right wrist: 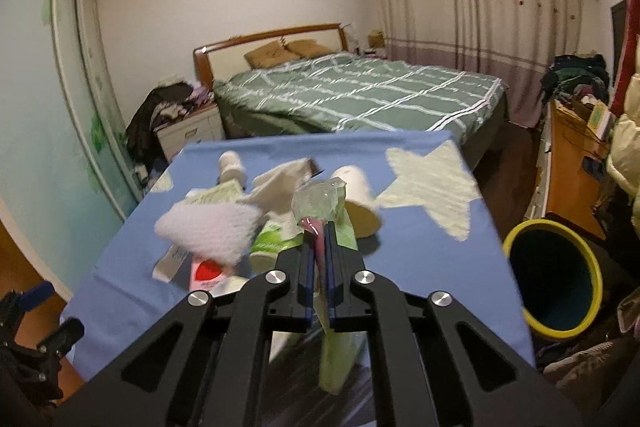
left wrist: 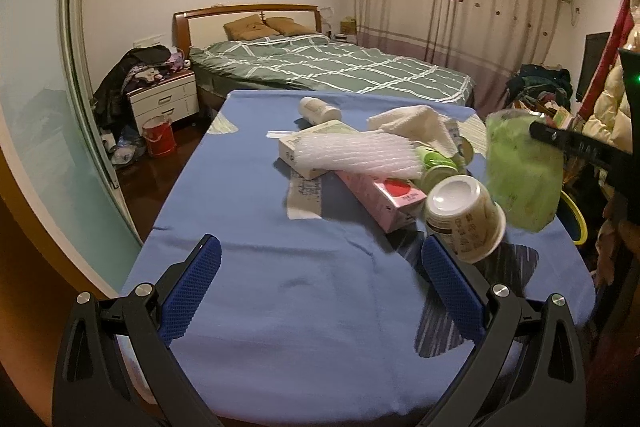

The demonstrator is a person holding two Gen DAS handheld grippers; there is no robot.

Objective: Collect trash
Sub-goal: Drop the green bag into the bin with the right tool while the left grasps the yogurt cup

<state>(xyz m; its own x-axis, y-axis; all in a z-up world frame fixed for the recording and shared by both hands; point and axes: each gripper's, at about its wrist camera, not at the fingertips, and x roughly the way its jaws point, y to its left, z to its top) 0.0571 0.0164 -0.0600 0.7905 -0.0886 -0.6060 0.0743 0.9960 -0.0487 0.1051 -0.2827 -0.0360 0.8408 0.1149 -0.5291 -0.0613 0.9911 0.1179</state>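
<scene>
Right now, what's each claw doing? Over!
Right gripper shut on green plastic wrapper. Left gripper open, empty. Bin right of table, path clear.

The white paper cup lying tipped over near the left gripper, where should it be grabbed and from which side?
Grip the white paper cup across its side wall, near the middle. It lies tipped with its base facing the open left gripper, so come in low from the near side, one finger on each side. The wall tapers, so a mid-body pinch probably slips least.
</scene>
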